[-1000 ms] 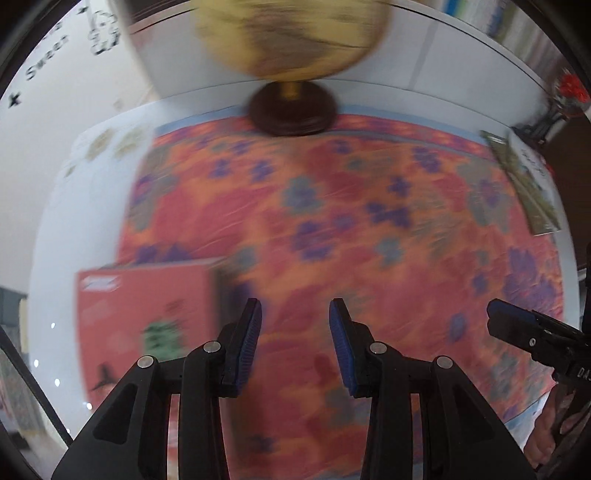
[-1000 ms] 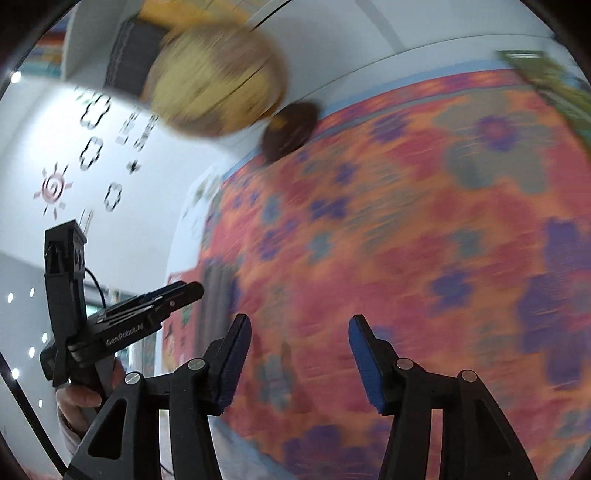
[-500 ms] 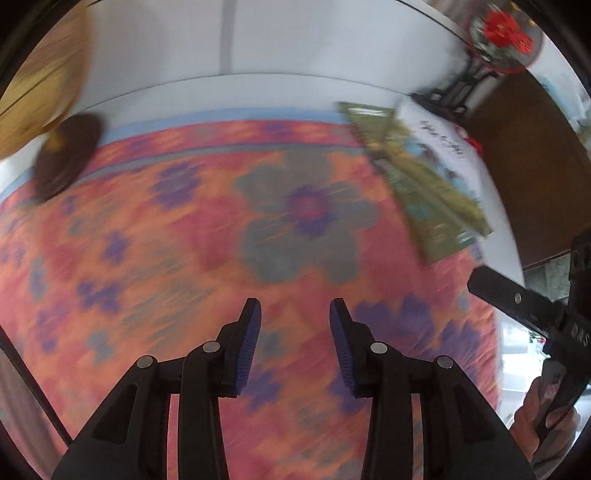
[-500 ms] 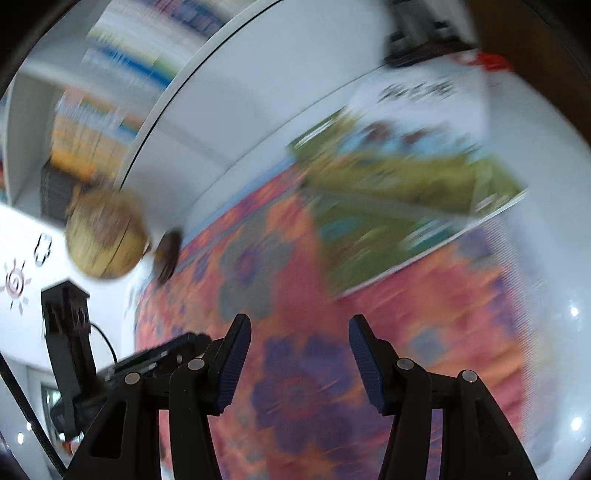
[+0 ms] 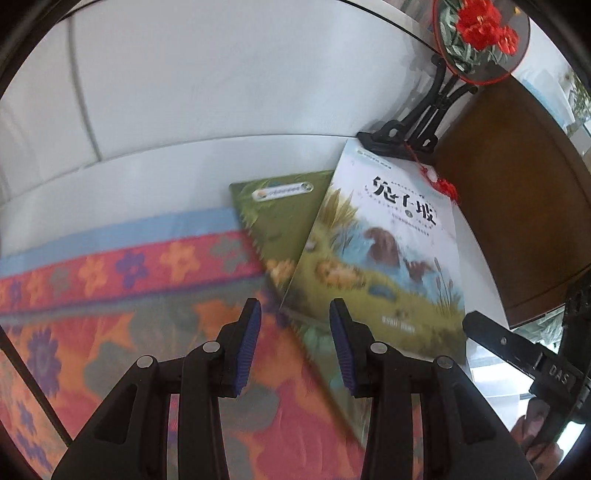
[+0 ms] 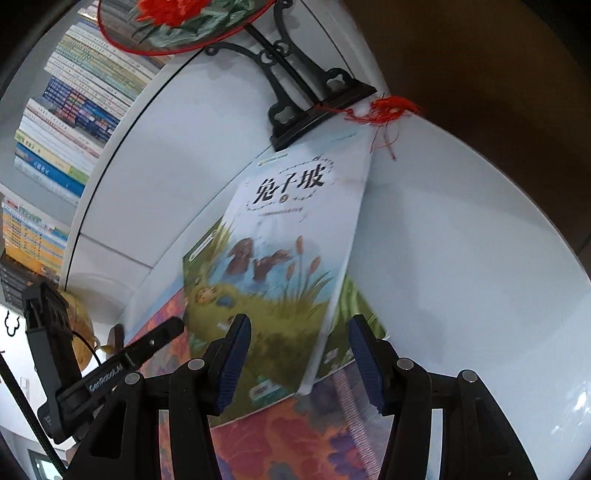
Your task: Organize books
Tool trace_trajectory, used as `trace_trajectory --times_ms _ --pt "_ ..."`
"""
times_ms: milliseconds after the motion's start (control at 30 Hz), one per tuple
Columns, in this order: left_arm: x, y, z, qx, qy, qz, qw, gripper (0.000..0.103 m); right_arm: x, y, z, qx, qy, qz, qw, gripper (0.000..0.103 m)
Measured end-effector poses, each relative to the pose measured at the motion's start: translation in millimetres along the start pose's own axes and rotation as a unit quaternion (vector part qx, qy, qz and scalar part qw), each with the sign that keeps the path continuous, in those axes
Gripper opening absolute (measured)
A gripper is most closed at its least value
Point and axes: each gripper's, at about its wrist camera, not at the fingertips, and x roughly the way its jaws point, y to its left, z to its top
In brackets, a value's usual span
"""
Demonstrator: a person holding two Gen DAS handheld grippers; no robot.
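Observation:
A white picture book (image 5: 388,243) (image 6: 288,236) with black characters and a pond scene lies on top of a green book (image 5: 273,206) (image 6: 354,306), both at the far right end of the table. My left gripper (image 5: 293,343) hovers open above the near left corner of the books, nothing between its blue pads. My right gripper (image 6: 297,358) hangs open over the near edge of the white book, above it and apart from it. Each gripper shows at the edge of the other's view.
An orange floral cloth (image 5: 129,332) covers the white table (image 6: 461,240). A black stand (image 6: 306,96) with a round red-flower fan (image 5: 480,33) sits just behind the books, its red tassel on the white cover. Bookshelves (image 6: 66,122) fill the back left. A globe (image 6: 79,325) stands far left.
Both grippers have swept right across the cloth, from the globe end to the two stacked books, which now fill the middle of both views. Neither gripper's jaws changed.

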Motion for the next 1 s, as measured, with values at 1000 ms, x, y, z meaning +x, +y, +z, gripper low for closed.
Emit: trace_trajectory --times_ms 1000 --pt "-11.0 0.6 -30.8 0.071 0.04 0.027 0.9963 0.037 17.1 55.3 -35.6 -0.126 0.06 -0.02 0.99 0.072"
